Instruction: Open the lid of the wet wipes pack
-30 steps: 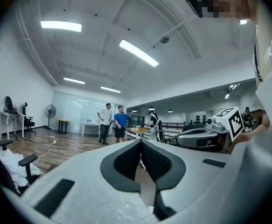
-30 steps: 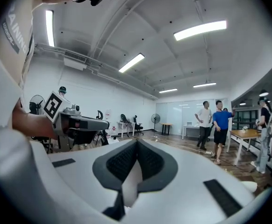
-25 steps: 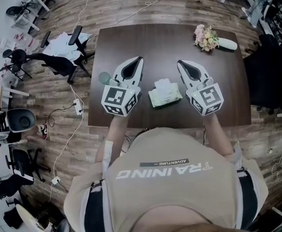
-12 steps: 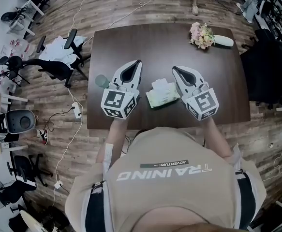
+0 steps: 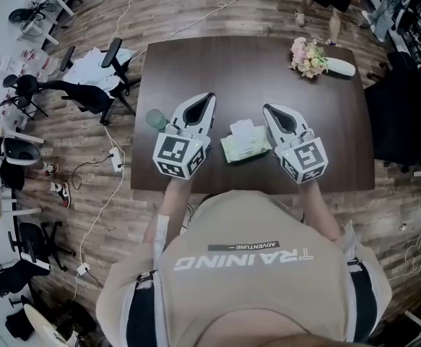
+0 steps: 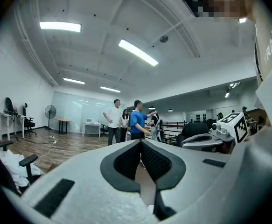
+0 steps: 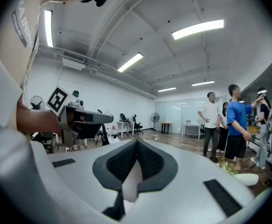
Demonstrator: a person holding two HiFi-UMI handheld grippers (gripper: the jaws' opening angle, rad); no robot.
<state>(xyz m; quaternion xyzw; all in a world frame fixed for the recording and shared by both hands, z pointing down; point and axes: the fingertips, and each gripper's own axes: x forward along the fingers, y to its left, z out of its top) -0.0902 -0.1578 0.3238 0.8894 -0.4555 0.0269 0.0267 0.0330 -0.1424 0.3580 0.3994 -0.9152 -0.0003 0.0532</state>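
While left gripper [image 5: 209,97] sits at 9 o'clock of pack [image 5: 247,145] and right gripper [image 5: 268,109] at 3, both jaws are together, empty | lid too small to read | step, my guess: closing in or backing off.

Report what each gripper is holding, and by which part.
Nothing is held. The left gripper and right gripper are shut and empty; the wet wipes pack lies on the table between them.
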